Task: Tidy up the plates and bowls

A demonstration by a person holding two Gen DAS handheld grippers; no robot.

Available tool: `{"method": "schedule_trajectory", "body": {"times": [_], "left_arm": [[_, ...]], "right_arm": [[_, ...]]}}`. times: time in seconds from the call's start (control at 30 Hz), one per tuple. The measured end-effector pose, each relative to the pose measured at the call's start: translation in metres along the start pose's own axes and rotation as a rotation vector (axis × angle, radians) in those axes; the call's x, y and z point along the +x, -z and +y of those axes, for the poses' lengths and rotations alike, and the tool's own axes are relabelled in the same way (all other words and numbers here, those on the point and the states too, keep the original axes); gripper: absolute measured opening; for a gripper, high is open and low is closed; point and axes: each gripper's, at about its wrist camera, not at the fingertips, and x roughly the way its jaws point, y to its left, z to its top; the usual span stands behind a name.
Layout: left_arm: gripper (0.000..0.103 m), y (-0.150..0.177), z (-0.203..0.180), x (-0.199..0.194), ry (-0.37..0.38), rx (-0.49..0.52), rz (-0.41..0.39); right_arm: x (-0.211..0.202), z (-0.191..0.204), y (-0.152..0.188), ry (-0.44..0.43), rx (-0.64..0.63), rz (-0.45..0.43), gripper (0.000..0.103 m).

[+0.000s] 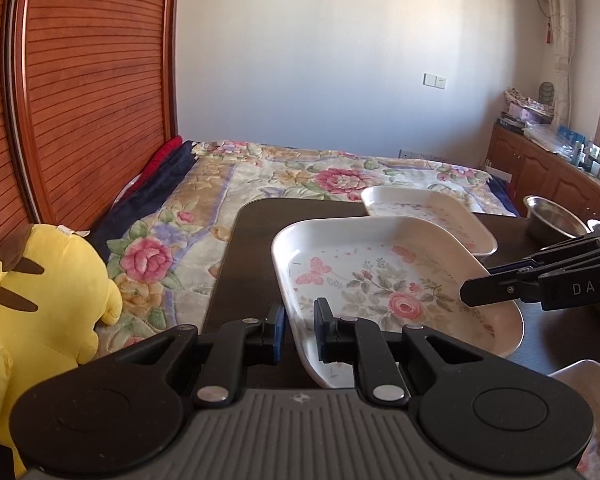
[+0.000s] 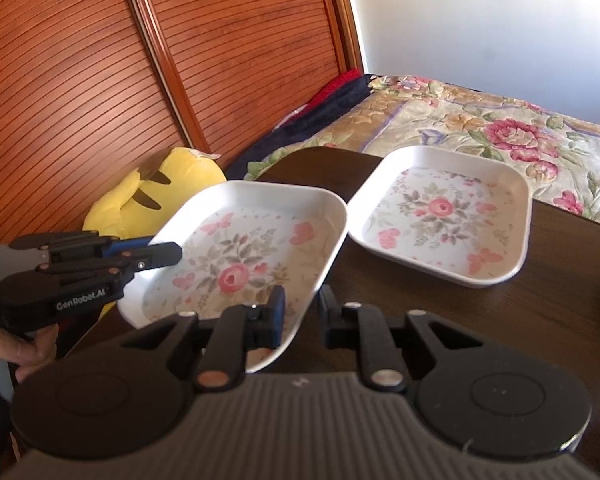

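A white rectangular plate with a rose print (image 1: 380,276) (image 2: 240,248) hangs just over the dark table (image 2: 500,312), held from both sides. My left gripper (image 1: 300,320) (image 2: 174,254) is shut on its left rim. On the opposite rim my right gripper (image 2: 302,308) (image 1: 474,290) is also shut. A second plate of the same kind (image 1: 428,216) (image 2: 440,216) lies flat on the table just beyond the held one. At the table's far right stands a steel bowl (image 1: 552,216).
A yellow plush toy (image 1: 40,300) (image 2: 156,196) sits left of the table against wooden slatted doors (image 2: 100,80). A bed with a floral blanket (image 1: 280,176) lies behind the table. Part of another white dish (image 1: 580,380) shows at the lower right.
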Motion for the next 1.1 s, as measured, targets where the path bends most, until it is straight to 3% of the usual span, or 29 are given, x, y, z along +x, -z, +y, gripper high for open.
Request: {"method": "schedule_trajectory", "body": {"times": [0.67, 1.1], "left_arm": [[0.015, 0.009, -0.063, -0.028, 0.063, 0.046, -0.012], [0.015, 0.024, -0.082, -0.054, 0.109, 0.053, -0.019]], "right_arm": [[-0.062, -0.023, 0.032, 0.055, 0.028, -0.049, 0.019], [-0.093, -0.024, 0.060, 0.078, 0.043, -0.066, 0.019]]}}
